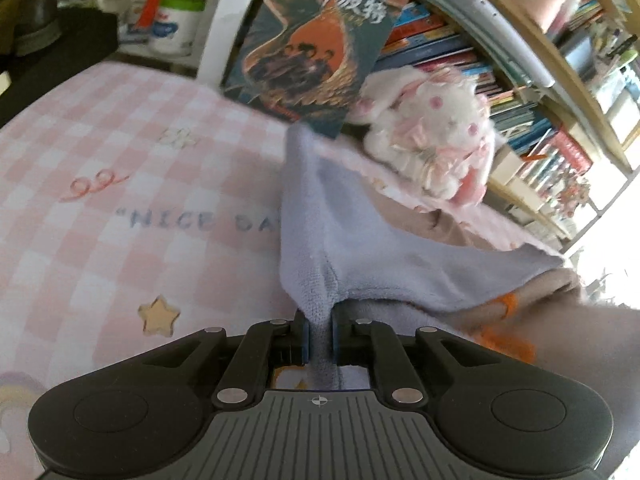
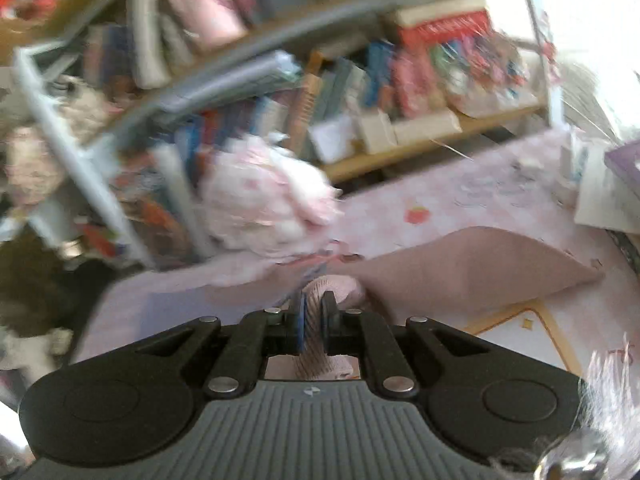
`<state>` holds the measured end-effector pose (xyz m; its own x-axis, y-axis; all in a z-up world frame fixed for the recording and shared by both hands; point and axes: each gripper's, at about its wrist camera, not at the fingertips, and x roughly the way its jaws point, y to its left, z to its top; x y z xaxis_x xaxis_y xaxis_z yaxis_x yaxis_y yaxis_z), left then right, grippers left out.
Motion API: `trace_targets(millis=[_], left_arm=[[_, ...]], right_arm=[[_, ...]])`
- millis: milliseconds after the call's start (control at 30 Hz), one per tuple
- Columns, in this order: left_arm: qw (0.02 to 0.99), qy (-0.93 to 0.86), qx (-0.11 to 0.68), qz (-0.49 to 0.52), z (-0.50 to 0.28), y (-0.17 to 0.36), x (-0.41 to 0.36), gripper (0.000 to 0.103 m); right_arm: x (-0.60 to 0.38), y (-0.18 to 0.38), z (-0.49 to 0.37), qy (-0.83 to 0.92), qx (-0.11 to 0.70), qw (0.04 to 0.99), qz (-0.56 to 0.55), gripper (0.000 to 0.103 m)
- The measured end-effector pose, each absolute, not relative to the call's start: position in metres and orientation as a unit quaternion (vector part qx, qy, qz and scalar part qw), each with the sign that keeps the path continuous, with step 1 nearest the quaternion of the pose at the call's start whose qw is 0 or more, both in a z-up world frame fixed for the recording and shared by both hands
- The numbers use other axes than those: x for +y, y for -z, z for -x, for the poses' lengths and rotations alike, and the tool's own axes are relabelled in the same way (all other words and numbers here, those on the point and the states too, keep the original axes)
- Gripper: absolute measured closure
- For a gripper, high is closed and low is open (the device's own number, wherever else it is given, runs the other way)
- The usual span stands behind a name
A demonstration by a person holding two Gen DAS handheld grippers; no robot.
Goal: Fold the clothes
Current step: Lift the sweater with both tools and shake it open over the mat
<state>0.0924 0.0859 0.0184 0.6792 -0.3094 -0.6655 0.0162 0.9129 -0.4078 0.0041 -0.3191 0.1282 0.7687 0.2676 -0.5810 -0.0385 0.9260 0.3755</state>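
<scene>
Left wrist view: one left tool, jaws pinched tight on a gathered edge of one lavender cloth.
Lavender cloth: rises from between the tool's pads and spreads ahead and to the tool's right, draped, partly off the surface.
Surface: pink-and-white check cover ahead and left of the left tool; printed letters, one star and one red squiggle visible on it.
Plush toy: one, white with pink spots, ahead and right of the left tool, beyond the cloth.
Book cover: one large, upright, straight ahead past the cloth's far edge.
Bookshelf: one, wooden, packed with books, far right of the tool; book count unreadable.
Right wrist view: one right tool, jaws closed onto one pinkish ribbed fabric fold; frame blurred.
Pinkish garment: one dusty-pink panel spreads ahead and right of the right tool, lying on the pink cover.
Plush toy, right view: same kind, one, ahead and slightly left of the tool.
Papers: stack at far right edge; count cannot be told.
</scene>
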Motion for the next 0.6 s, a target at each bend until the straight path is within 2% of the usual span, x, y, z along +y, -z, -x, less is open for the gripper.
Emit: trace_targets(millis=[67, 267, 367, 500, 600], left_arm=[[0.897, 0.095, 0.391, 0.183, -0.095, -0.017, 0.089, 0.093], [0.893, 0.097, 0.414, 0.149, -0.098, -0.004, 0.103, 0.093], [0.894, 0.102, 0.417, 0.129, -0.094, -0.002, 0.100, 0.093], [0.916, 0.091, 0.375, 0.109, -0.072, -0.015, 0.113, 0.093], [0.912, 0.028, 0.395, 0.108, -0.073, -0.008, 0.138, 0.093]], right_arm=[[-0.313, -0.125, 0.024, -0.089, 0.362, 0.916, -0.151, 0.095], [-0.299, -0.060, 0.094, -0.075, 0.491, 0.849, -0.180, 0.095], [-0.286, -0.047, 0.099, -0.067, 0.509, 0.842, -0.166, 0.095], [-0.270, -0.039, 0.093, -0.043, 0.512, 0.849, -0.126, 0.095], [-0.260, -0.038, 0.079, -0.026, 0.490, 0.865, -0.107, 0.095]])
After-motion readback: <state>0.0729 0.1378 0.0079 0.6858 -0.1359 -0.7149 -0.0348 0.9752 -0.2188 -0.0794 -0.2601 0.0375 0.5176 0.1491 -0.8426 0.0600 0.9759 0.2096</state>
